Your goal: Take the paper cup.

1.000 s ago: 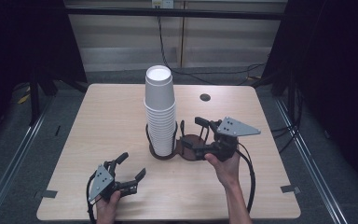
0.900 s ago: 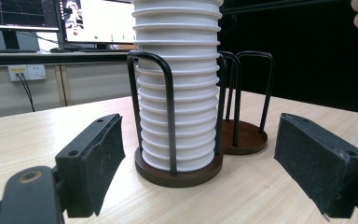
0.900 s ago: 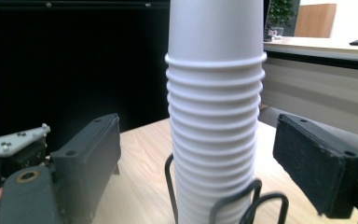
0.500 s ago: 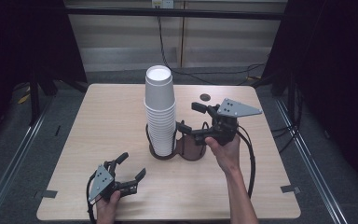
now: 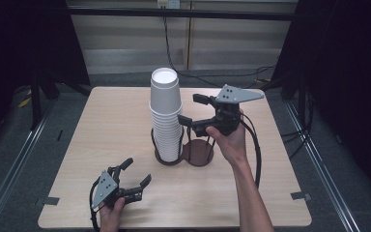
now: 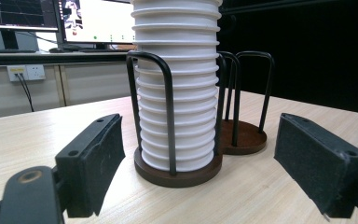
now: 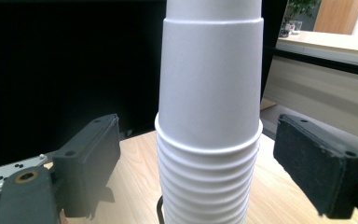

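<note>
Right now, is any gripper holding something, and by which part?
Nothing is held. The right gripper is open beside the cup stack; the left gripper is open too.

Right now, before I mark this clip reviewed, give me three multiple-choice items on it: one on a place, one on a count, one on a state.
1. Where does the stack of white paper cups stand?
A. in the holder's left ring
B. in the holder's right ring
C. on the bare table

2. How many rings does the dark cup holder have?
A. one
B. two
C. three

3. How are the jaws of the right gripper?
A. shut on a cup
B. open, beside the stack
C. shut on the holder

Key: 1 A, the right ring's base lies bare. 2 B, two round bases side by side. 3 B, in the right gripper view both pads stand clear of the cups.
</note>
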### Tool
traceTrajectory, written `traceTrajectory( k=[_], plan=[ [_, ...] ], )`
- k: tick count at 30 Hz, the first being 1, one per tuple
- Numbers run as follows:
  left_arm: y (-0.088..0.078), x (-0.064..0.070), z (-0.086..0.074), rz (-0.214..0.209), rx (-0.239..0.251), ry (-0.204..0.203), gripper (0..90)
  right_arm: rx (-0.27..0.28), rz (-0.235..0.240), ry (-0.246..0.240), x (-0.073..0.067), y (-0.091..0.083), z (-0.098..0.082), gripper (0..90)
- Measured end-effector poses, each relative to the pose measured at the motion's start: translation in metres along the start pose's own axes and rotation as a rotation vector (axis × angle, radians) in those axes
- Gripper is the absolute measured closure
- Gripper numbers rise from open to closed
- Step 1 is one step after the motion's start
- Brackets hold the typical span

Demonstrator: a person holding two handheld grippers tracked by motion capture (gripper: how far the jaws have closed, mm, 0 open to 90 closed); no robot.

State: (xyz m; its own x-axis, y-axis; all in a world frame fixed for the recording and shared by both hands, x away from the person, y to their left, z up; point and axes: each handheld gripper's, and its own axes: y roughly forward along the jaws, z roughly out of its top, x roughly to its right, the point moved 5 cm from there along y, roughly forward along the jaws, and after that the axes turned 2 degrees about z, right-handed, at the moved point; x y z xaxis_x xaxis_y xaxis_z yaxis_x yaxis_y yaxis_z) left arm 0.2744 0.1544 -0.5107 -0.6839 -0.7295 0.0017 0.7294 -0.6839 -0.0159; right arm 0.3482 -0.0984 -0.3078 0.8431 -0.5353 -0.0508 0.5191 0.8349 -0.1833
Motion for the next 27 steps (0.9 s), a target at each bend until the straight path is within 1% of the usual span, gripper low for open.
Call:
traceTrajectory(
  k=[1,2,4,7,13,16,21,23,25,27],
  plan=[
    [0.0,0.0,0.0,0.0,0.0,0.0,15.6,0.0,0.0,0.0,0.0,0.0,0.0,14.3],
    [0.0,0.0,0.0,-0.002,0.0,0.0,15.6,-0.014,0.002,0.0,0.002,0.003,0.004,14.1],
    [0.0,0.001,0.0,-0.006,0.001,-0.008,15.6,-0.022,0.002,0.005,0.004,0.005,0.008,14.0],
    [0.0,0.001,0.0,-0.006,0.001,-0.006,15.6,-0.041,0.008,0.006,0.006,0.008,0.016,13.3],
    [0.0,0.001,0.0,-0.006,0.001,-0.007,15.6,-0.048,0.015,0.0,0.008,0.014,0.028,13.2],
    [0.0,0.001,0.0,-0.007,0.001,-0.007,15.6,-0.074,0.017,-0.011,0.008,0.022,0.034,13.7],
    [0.0,0.001,0.0,-0.007,0.001,-0.007,15.6,-0.089,0.016,-0.013,0.011,0.034,0.044,13.3],
    [0.0,0.001,0.0,-0.007,0.001,-0.007,15.6,-0.105,0.023,-0.008,0.012,0.04,0.047,13.2],
    [0.0,0.001,0.0,-0.007,0.001,-0.007,15.6,-0.13,0.021,-0.018,0.01,0.046,0.049,13.4],
    [0.0,0.001,0.0,-0.007,0.001,-0.007,15.6,-0.145,0.022,-0.015,0.009,0.051,0.05,13.1]
  ],
)
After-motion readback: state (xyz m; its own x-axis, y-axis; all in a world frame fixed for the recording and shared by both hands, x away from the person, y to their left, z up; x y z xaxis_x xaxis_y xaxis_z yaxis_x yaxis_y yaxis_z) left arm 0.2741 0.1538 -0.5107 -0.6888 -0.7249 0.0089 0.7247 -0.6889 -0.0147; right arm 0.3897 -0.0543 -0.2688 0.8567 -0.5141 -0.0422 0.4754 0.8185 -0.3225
